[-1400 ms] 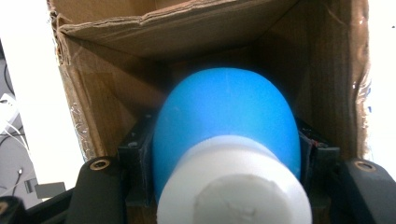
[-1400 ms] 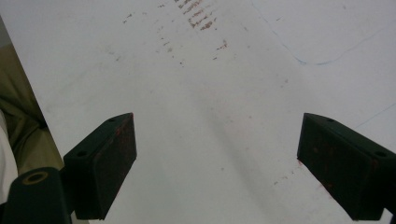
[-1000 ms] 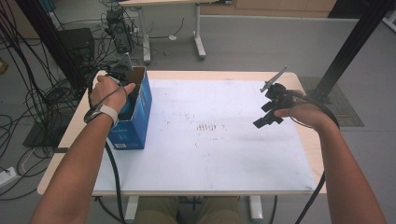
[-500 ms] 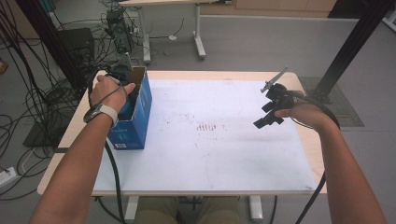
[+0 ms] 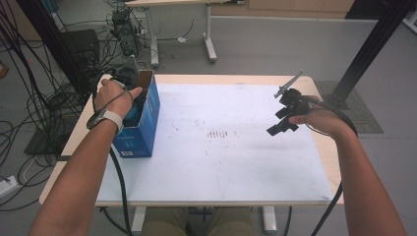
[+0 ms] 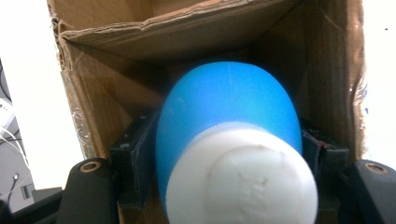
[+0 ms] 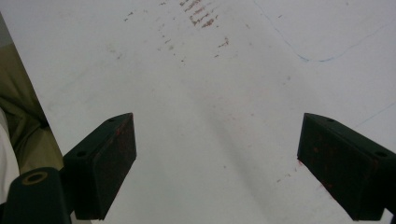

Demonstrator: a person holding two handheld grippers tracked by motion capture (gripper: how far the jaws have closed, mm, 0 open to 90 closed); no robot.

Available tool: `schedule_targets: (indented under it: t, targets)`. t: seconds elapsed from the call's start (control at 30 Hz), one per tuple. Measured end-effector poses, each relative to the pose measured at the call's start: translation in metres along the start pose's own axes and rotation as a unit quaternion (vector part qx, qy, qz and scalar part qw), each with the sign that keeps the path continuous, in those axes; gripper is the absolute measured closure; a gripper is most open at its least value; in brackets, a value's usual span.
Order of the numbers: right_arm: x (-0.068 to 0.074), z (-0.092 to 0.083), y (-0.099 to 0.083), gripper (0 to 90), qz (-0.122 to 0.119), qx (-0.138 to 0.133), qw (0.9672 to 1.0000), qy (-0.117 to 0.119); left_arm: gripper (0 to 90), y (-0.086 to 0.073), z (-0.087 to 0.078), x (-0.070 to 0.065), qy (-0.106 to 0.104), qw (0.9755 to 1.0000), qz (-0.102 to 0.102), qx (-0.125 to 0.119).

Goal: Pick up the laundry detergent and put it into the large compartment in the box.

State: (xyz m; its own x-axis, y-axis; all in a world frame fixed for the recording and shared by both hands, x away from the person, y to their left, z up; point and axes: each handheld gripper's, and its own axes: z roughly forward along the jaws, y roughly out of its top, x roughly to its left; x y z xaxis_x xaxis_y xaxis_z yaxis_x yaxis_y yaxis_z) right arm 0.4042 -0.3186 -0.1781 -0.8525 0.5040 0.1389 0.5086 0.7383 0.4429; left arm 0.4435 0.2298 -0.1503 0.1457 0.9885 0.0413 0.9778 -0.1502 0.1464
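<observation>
Forearms enter the high view from the bottom edge, one per side. Right gripper (image 5: pixel 275 129) is held over the right part of the white sheet-covered wooden table (image 5: pixel 246 187), well apart from everything else; in the right gripper view its two black jaws stand wide apart with nothing but bare white surface (image 7: pixel 210 116) between them. Faint reddish-brown smudge marks (image 5: pixel 219 133) sit at the middle of the sheet.

Left hand (image 5: pixel 114 98) is at the table's left edge, with a watch on its wrist, holding the left gripper (image 6: pixel 229 154) down inside the open-topped blue cardboard box (image 5: pixel 142 128). The left gripper view looks into the box's brown interior (image 6: pixel 107 93): blue rounded squeeze bulb with white cap (image 6: pixel 229 135) sits between the jaws, white end toward the camera, blue body pointing deeper into the box. Jaws have just been opening; pads flank the bulb on both sides, but whether they press on it is unclear.

Beyond the table: grey floor, cable tangle (image 5: pixel 44 98) far left, another desk's legs (image 5: pixel 209 34).
</observation>
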Motion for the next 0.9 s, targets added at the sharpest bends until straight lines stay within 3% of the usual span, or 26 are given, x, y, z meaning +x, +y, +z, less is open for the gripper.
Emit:
schedule_targets:
  t: [0.53, 0.9]
  targets:
    - [0.002, 0.001, 0.002, 11.8, -0.002, 0.003, 1.0000, 0.001, 27.6, -0.006, -0.006, 0.009, -0.018, 0.9998, -0.002, -0.012]
    - [0.006, -0.004, 0.003, 11.8, -0.006, 0.001, 1.0000, -0.005, 19.2, -0.006, -0.017, 0.013, -0.028, 0.9995, 0.010, -0.013]
